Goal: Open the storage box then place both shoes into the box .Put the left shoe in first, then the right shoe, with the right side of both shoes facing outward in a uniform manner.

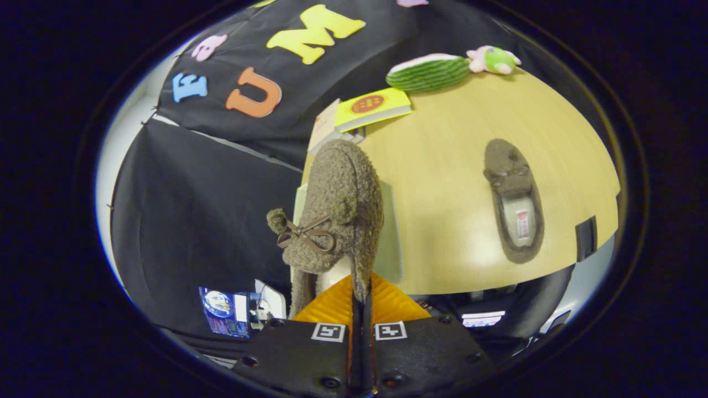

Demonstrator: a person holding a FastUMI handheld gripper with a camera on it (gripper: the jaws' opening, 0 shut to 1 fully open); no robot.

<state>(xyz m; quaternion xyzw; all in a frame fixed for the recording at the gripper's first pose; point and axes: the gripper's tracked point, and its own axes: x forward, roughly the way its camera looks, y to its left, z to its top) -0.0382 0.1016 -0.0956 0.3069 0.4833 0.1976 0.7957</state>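
Between the two fingers (360, 301), the edge of a brown fuzzy shoe (340, 213) is pinched at its heel end; the fingers are clenched on it, nearly touching each other. This shoe hangs lifted above the table (442, 182), its long axis running straight ahead from the fingers, toe pointing away toward the booth wall. A small brown bow and a pompom sit on its upper, on the side facing the camera.

Well apart from it, to the right, the second shoe (513, 202) lies flat on the table, opening up, its long axis also running away from the fingers with the toe at the far end. A white insole label with red marks shows inside; the writing is too small to read.

Beyond the held shoe lies a yellow book (373, 108) with a red round emblem, its text unreadable. Farther back rest a green striped plush (428, 72) and a small plush toy (494, 59).
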